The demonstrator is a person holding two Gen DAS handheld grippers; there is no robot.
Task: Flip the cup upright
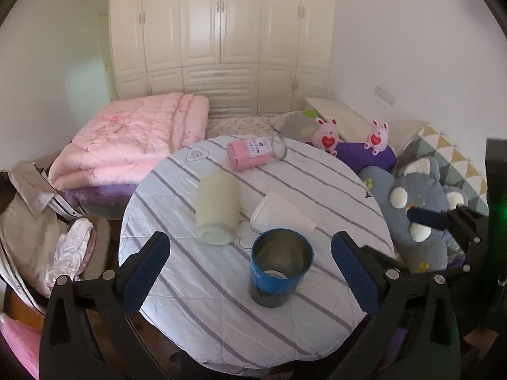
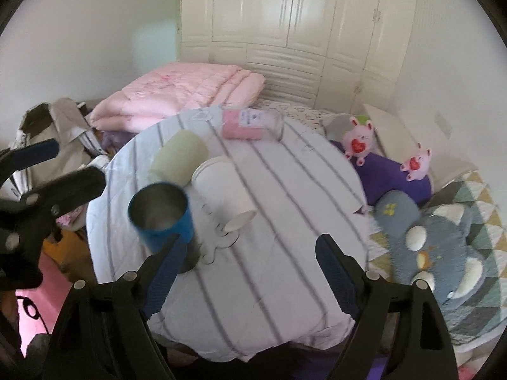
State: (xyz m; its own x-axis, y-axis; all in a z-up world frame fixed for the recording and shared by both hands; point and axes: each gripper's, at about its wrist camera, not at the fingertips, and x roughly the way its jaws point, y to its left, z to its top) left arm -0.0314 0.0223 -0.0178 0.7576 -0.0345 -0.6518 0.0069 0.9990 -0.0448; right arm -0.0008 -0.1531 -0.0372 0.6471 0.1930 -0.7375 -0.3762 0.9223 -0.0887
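Both grippers (image 1: 250,266) (image 2: 250,272) gape over striped round table (image 1: 285,326) beside bed (image 1: 234,123).

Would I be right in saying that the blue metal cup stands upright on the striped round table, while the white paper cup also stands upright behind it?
Not quite: the white paper cup lies on its side, as the left wrist view shows. The blue metal cup does stand upright on the striped round table.

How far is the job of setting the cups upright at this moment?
Done: the blue cup stands upright, mouth up. In hand: nothing; the left hand-held gripper and right hand-held gripper are both open. Left: the green cup, white paper cup and pink glass jar lie on their sides.
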